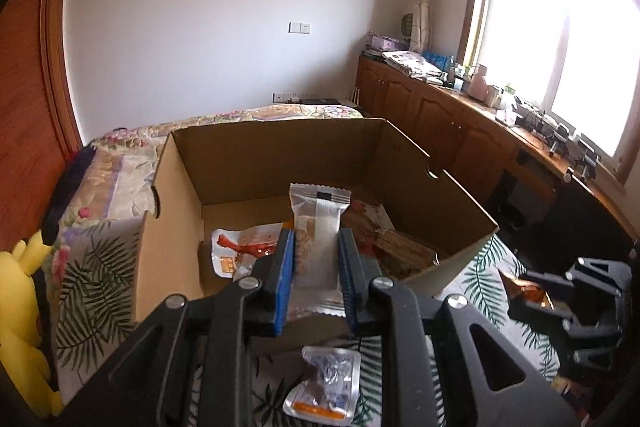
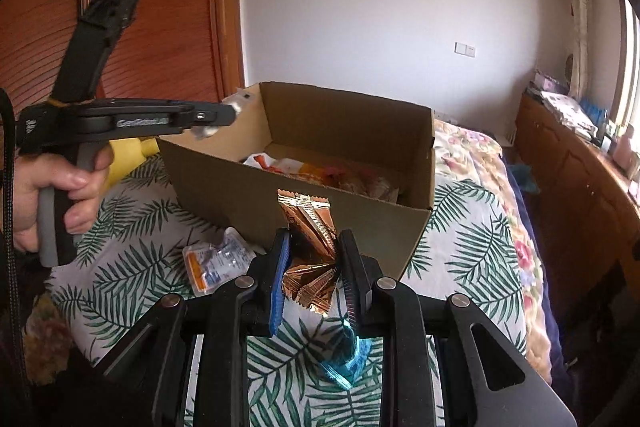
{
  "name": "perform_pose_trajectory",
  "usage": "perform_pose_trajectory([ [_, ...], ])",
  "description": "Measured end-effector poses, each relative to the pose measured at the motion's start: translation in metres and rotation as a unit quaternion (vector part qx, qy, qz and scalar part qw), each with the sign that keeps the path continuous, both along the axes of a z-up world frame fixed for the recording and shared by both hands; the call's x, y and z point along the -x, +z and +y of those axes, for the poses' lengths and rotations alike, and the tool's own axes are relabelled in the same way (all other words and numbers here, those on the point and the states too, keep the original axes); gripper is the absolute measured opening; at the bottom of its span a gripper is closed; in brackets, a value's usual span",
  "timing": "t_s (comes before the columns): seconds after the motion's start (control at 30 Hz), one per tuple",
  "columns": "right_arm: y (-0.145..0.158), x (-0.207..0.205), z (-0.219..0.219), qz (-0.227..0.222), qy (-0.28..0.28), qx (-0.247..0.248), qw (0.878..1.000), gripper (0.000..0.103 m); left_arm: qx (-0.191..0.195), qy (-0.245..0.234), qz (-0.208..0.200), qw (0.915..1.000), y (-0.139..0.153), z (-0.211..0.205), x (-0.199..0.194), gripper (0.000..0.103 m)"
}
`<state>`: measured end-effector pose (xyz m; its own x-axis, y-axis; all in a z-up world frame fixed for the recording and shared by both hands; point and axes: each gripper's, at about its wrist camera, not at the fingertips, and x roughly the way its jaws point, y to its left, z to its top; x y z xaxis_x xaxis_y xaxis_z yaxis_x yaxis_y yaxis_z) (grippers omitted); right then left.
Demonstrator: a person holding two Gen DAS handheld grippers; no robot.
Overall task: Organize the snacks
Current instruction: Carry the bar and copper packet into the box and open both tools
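2 hand-held grippers: left (image 1: 316,251) pinching white snack pkt (image 1: 316,227) | right (image 2: 314,259) pinching copper pkt (image 2: 310,227) | leaf-print bedspread (image 2: 460,247), bedroom

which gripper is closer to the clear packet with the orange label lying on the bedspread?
Hard to call, probably left. The left gripper, shut on a white snack packet, hangs directly above the clear packet. The right gripper, shut on a copper foil packet, sits beside it.

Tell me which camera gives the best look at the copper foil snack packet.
The right wrist view: the copper foil packet sits centred, crumpled, clamped in the right gripper in front of the cardboard box. The left wrist view shows only a dim orange-brown sliver of it at the far right edge.
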<state>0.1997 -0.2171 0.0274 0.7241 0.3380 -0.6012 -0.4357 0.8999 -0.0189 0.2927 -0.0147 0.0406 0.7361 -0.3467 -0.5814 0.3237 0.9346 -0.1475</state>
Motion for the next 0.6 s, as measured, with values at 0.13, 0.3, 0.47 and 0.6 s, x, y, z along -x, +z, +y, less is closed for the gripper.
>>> perform_pose_trajectory([
  [0.13,0.006,-0.010,0.004,0.000,-0.006,-0.007,1.000,0.023,0.012,0.014,0.013,0.9997,-0.011,0.000,-0.013,0.019],
  [0.3,0.014,-0.036,0.011,-0.002,-0.019,-0.020,1.000,0.023,0.013,0.028,0.021,0.9993,-0.023,0.001,-0.022,0.019],
  [0.47,0.012,-0.067,0.017,0.022,-0.031,-0.050,0.998,0.023,0.000,0.027,0.030,0.9992,-0.033,-0.002,-0.026,0.019],
  [0.6,0.006,-0.084,0.019,0.040,-0.045,-0.069,0.996,0.023,-0.004,0.031,0.037,0.9988,-0.038,-0.005,-0.031,0.019],
])
